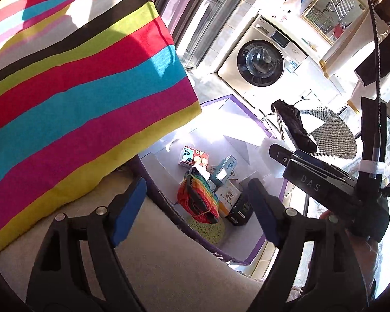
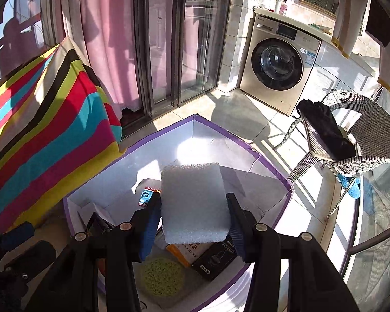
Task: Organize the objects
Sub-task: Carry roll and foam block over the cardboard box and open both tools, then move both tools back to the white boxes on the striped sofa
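A: Which step is in hand?

B: Dropping things into the bin (image 2: 247, 140). The right gripper (image 2: 193, 223) hangs over the bin's open top with a white foam pad (image 2: 195, 202) between its fingers. The pad fills the gap from one blue pad to the other, so it looks gripped, though whether the fingers press hard cannot be told.

A: And the left gripper (image 1: 195, 205)?

B: Spread apart, nothing between its fingers. It sits over a beige cushion seat beside the striped pillow (image 1: 78, 91), looking down past the seat edge into the bin.

A: What is already in the bin?

B: Small boxes (image 1: 228, 195), a rainbow knit piece (image 1: 197, 197), a green scrubber (image 2: 161, 277) and a black box (image 2: 215, 258), all lying on the bottom.

A: So the next move?

B: Likely the right fingers part so the foam falls onto the pile. It is light and may drift or catch on a finger, so a clean release right above the middle would serve best. The left hand is free to fetch another item.

A: The room?

B: A sunlit balcony with a tiled floor, glass sliding doors with pink curtains, a washer (image 2: 278, 65) in the corner, and a wicker chair (image 2: 361, 135) with a dark cloth (image 2: 325, 132) draped over its arm. Glare washes out the bin's far wall.
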